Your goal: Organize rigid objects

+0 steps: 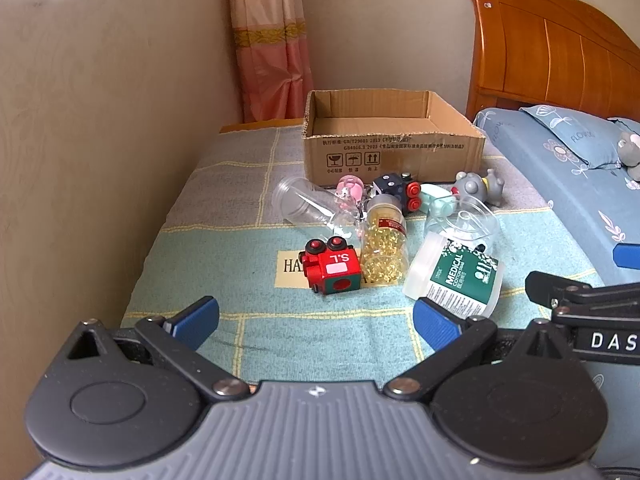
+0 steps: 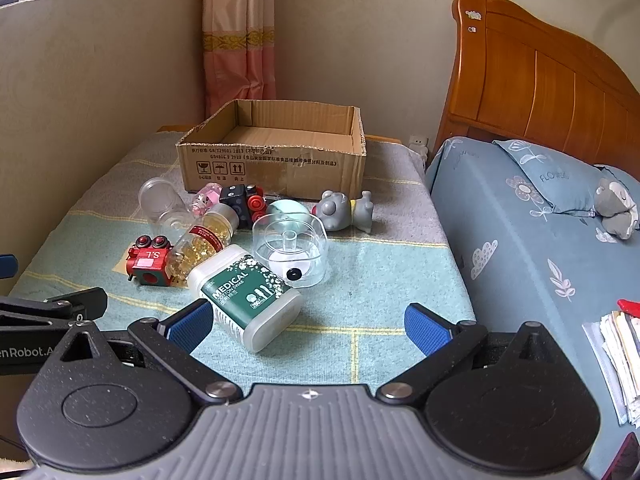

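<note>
Both grippers hang over the near edge of a table covered with a checked cloth (image 2: 360,312); the left gripper (image 1: 316,322) has its blue fingers wide apart with nothing between them, and the right gripper (image 2: 308,322) is likewise spread and empty, its left finger just beside a white tub (image 2: 246,296); the tub lies on its side nearest the front, its green label reading "MEDICAL" with "COTTON SWAB" under it; left of it a red toy train (image 1: 332,270) shows "S.L" upside down on its roof, sitting on a cloth patch whose letters "HA" can be read; touching the train, a clear bottle (image 1: 384,246) lies tipped and is full of yellow capsules; right of the tub a clear square pot (image 2: 292,246) holds nothing I can see; farther back lie a clear empty jar (image 1: 304,202) on its side, a small pink figure (image 1: 351,188), a dark toy car (image 1: 396,192) with red wheels, a pale green case (image 1: 436,200) and a grey animal toy (image 2: 346,210); at the far edge stands an open cardboard box (image 2: 276,164), empty, printed with Chinese text, "GB/T29601" and handling symbols.
</note>
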